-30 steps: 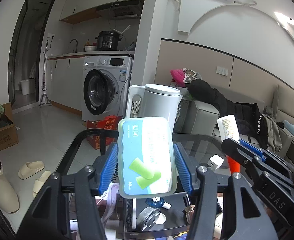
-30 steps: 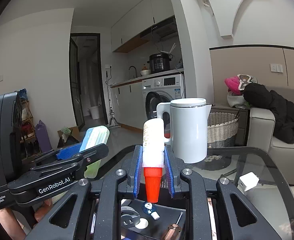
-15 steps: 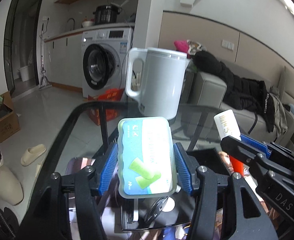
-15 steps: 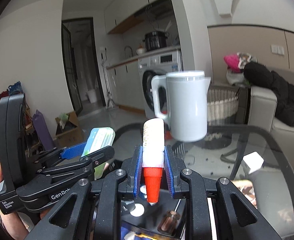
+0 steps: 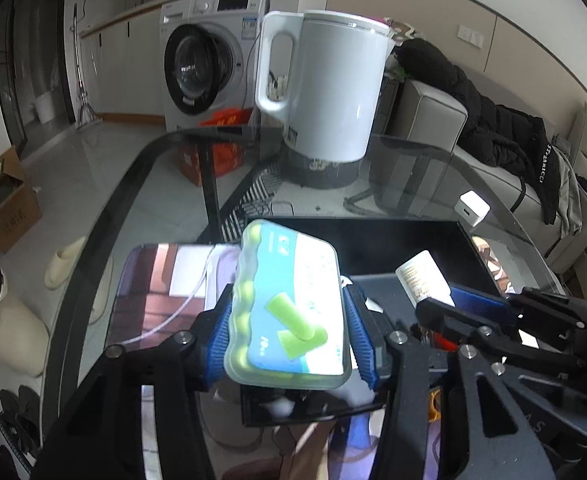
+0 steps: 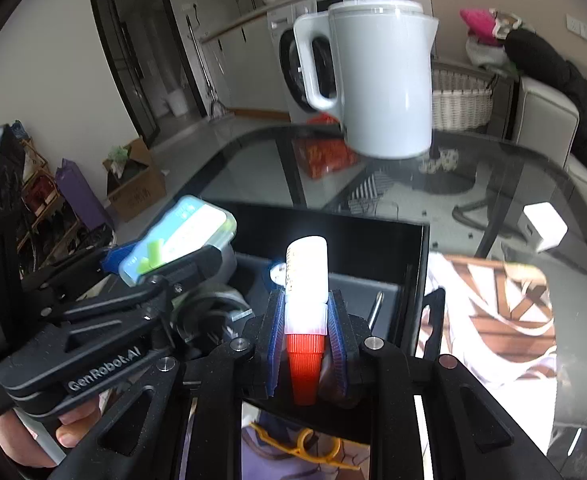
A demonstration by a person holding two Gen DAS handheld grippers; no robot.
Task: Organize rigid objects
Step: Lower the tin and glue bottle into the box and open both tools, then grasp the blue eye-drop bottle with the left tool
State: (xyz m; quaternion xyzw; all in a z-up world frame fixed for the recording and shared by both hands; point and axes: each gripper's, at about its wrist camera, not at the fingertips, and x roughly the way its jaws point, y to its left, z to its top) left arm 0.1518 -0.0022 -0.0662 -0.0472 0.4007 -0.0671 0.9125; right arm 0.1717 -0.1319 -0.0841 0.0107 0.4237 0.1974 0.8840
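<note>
My left gripper (image 5: 289, 332) is shut on a clear earplug box (image 5: 287, 308) with a blue and green label, held over the black storage box (image 5: 397, 236). The earplug box also shows in the right wrist view (image 6: 177, 238). My right gripper (image 6: 306, 332) is shut on a white tube with a red cap (image 6: 306, 280), cap toward me, held above the black storage box (image 6: 373, 232). The tube also shows in the left wrist view (image 5: 423, 280). Small items lie in the box, mostly hidden by the grippers.
A white kettle (image 5: 325, 80) stands at the far side of the glass table (image 5: 413, 160). A white charger block (image 5: 473, 208) sits at the right. A printed mat (image 6: 493, 320) lies under the box. A yellow clip (image 6: 305, 446) lies near the front edge.
Both grippers have tilted down and moved forward over the black box, still holding their objects. The kettle now appears larger and higher in both views.
</note>
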